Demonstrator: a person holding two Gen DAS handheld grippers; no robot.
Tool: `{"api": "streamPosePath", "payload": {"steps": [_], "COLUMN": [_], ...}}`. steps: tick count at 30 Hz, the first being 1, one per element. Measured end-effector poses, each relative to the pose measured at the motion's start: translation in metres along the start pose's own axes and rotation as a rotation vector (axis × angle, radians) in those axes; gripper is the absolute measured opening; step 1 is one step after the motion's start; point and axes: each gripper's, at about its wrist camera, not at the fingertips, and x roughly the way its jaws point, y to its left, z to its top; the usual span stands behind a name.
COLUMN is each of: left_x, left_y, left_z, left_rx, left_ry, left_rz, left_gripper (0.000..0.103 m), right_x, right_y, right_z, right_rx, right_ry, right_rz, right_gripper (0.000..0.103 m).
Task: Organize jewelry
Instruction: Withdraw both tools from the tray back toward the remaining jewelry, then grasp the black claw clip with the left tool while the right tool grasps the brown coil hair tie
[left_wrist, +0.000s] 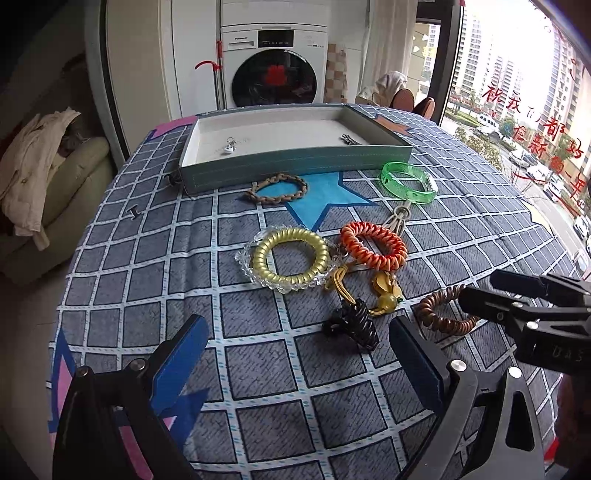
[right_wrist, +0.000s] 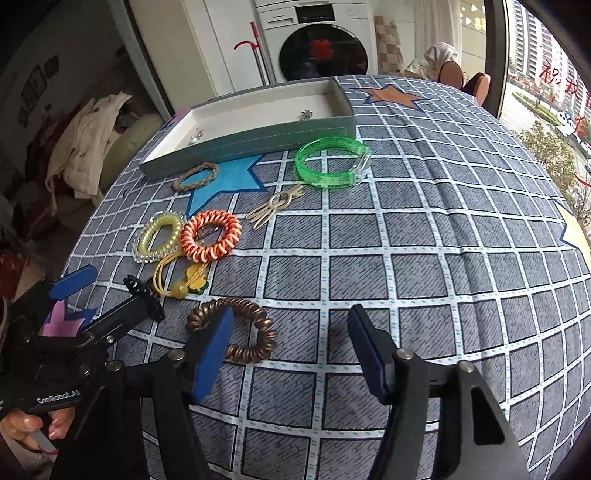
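Jewelry scattered on checked cloth (right_wrist: 424, 236) – most outside tray (left_wrist: 295, 168). Brown coil (right_wrist: 236, 328) straddled by right gripper (right_wrist: 291, 350), jaws parted, apparently not yet pinching. Left gripper (left_wrist: 299, 354) spread wide near black clip (left_wrist: 351, 323) – likely next pick.

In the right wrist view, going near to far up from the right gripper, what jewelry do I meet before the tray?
Brown spiral band → yellow bead tie → orange coil band → green bangle → tray.
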Motion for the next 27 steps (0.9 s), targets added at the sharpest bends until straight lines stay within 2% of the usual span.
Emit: {"api": "streamPosePath", "payload": {"steps": [3, 8, 9, 13, 15, 17, 19, 20, 22, 23, 27], "left_x": [0.006, 0.013, 0.013, 0.019, 0.018, 0.017, 0.016, 0.016, 0.015, 0.015, 0.013], "left_y": [0.000, -0.002, -0.003, -0.007, -0.009, -0.010, -0.010, -0.010, -0.009, -0.009, -0.006], "left_z": [-0.002, -0.002, -0.002, -0.002, -0.002, -0.002, -0.001, -0.001, 0.000, 0.000, -0.002], "left_rx": [-0.008, -0.023, -0.023, -0.002, 0.010, 0.018, 0.020, 0.022, 0.025, 0.026, 0.023], "left_ry": [0.017, 0.029, 0.027, 0.037, 0.032, 0.026, 0.021, 0.019, 0.020, 0.019, 0.020], "left_rz": [0.009, 0.026, 0.023, 0.049, 0.044, 0.040, 0.036, 0.034, 0.031, 0.026, 0.006], "left_gripper": [0.103, 0.102, 0.094, 0.089, 0.081, 0.072, 0.061, 0.052, 0.049, 0.039, 0.037], "right_x": [0.003, 0.005, 0.006, 0.005, 0.005, 0.005, 0.005, 0.005, 0.005, 0.005, 0.005], "right_y": [0.005, 0.013, 0.013, 0.014, 0.015, 0.017, 0.019, 0.020, 0.021, 0.022, 0.023], "right_z": [-0.003, -0.005, -0.006, -0.007, -0.007, -0.008, -0.008, -0.008, -0.009, -0.009, -0.009], "right_rx": [-0.026, -0.088, -0.091, -0.097, -0.110, -0.122, -0.129, -0.135, -0.138, -0.140, -0.140], "right_ry": [0.005, 0.005, 0.003, 0.002, 0.002, 0.002, 0.004, 0.004, 0.004, 0.004, 0.003], "right_rz": [-0.019, -0.063, -0.066, -0.075, -0.083, -0.093, -0.093, -0.100, -0.095, -0.095, -0.091], "right_gripper": [0.057, 0.056, 0.056, 0.056, 0.053, 0.046, 0.035, 0.033, 0.024, 0.022, 0.017]}}
